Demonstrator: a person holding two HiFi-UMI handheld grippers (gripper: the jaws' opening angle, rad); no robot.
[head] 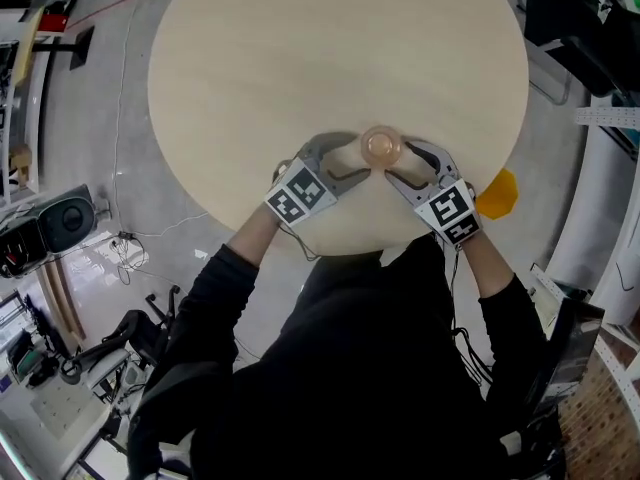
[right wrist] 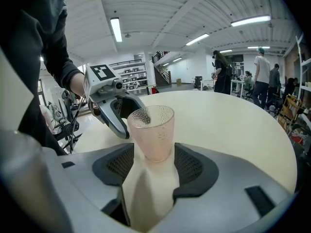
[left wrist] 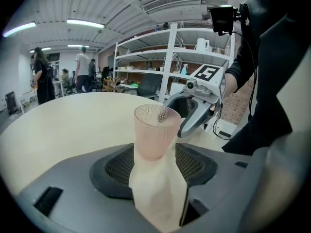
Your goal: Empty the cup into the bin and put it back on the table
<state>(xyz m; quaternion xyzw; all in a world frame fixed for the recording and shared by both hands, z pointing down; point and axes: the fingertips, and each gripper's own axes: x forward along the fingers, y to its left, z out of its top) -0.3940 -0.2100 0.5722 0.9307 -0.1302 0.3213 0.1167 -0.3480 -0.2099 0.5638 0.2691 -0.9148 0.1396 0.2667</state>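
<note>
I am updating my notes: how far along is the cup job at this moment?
Looks done: the cup stands upright on the table and looks empty. In hand: nothing; the left gripper and right gripper flank it, jaws open, not pressing. Remaining: probably only drawing them away. The tipping into a bin itself cannot be confirmed.

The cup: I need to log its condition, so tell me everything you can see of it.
The cup is a translucent pink plastic tumbler with a dimpled texture, wider at the rim than at the base. It stands upright, mouth up, on the round pale wooden table, close to its near edge. It looks empty. The left tongs and right tongs flank it from either side, both open; their pads do not appear to press on it.
</note>
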